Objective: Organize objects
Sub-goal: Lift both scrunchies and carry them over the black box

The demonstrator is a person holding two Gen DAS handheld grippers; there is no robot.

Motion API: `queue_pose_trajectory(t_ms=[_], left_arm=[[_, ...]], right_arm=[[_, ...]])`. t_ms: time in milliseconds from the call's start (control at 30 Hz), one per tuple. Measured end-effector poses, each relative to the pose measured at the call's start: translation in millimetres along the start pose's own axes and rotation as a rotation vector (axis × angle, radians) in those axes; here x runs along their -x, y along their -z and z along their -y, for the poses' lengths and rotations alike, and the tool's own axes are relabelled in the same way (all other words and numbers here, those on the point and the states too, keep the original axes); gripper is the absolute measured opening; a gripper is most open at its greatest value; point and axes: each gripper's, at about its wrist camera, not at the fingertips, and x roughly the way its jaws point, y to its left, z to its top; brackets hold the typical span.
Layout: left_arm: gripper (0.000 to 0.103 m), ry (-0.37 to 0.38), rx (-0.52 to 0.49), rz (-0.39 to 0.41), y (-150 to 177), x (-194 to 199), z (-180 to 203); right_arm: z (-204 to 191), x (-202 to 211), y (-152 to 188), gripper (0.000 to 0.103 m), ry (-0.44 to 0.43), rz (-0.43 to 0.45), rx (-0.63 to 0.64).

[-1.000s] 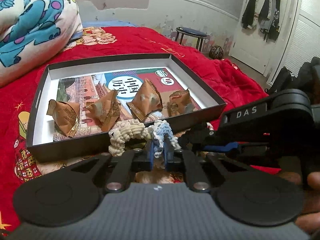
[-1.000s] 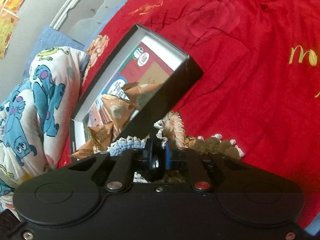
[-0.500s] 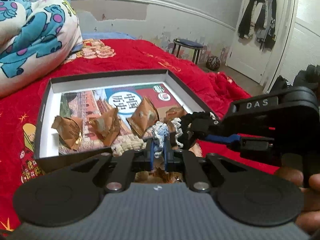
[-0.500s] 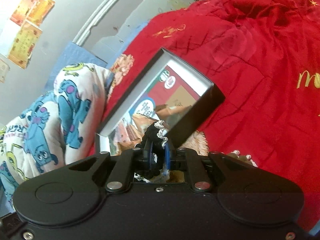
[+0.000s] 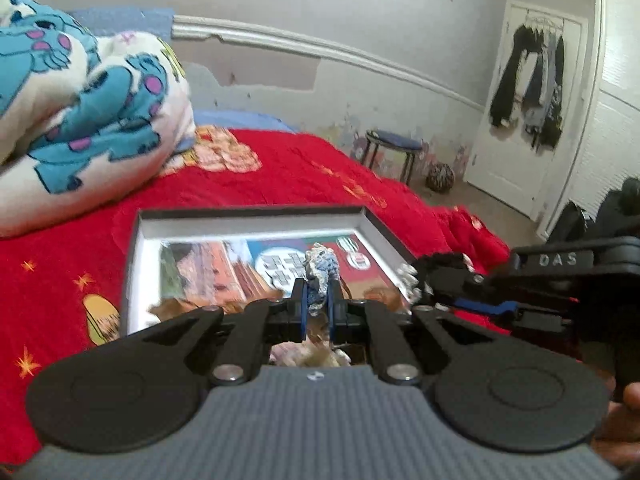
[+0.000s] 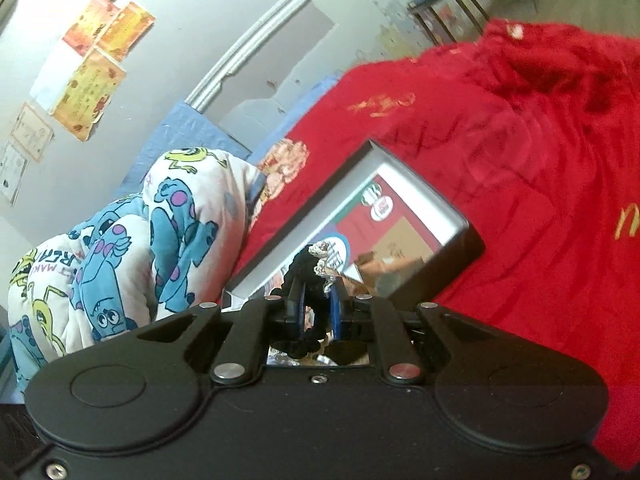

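My left gripper (image 5: 317, 309) is shut on a blue and white crocheted piece (image 5: 322, 270) and holds it up over the near side of a black open box (image 5: 256, 213) on the red bedspread. My right gripper (image 6: 316, 307) is shut on a black crocheted piece with white trim (image 6: 310, 270); it also shows in the left wrist view (image 5: 438, 268), held over the box's right near corner. Brown wrapped packets (image 5: 380, 294) lie in the box, mostly hidden by the grippers. The box shows in the right wrist view (image 6: 474, 242).
A rolled blanket with blue monsters (image 5: 80, 112) lies at the back left of the bed. A red bedspread (image 6: 540, 152) covers the bed. A small stool (image 5: 394, 148) and a dark ball (image 5: 440, 176) stand on the floor by the white door (image 5: 532, 112).
Both grippers have lifted their crocheted pieces up from the bedspread in front of the box and moved them forward over the box's near side.
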Motion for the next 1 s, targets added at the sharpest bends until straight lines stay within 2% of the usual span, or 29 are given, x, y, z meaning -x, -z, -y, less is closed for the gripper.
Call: queue_pose_trajectory(t_ms=[167,333,433,633,800,1000], left_arm=[[0.012,-0.035,0.026,0.048,-12.3,5.1,-17.1],[0.012,-0.102,0.005,0.114,-27.2,3.7,-31.8],[0.012,-0.072,0.065,0.132,-35.0,2.0,-46.7],[0.012,-0.023,0.164,0.116,-43.2,-5.4,-71.5],[0.013,-0.022,0.178,0.101,-45.5,-8.5,-79.9],[0.013,-0.002,0.193,0.059,-43.4,-24.4,-92.9]], right_arm=[[-8.5,2.0,-4.0,0.013,-0.021,0.023,0.044],[-22.3,-0.8,-7.6,0.012,-0.031,0.054,0.108],[-28.6,-2.3,-14.1,0.012,-0.029,0.069,0.129],[-42.6,-9.7,-26.1,0.012,-0.030,0.079,0.146],[-61.7,-26.7,-33.3,0.012,-0.024,0.069,0.177],[-87.7,-78.6,-35.4,0.013,-0.015,0.022,0.198]])
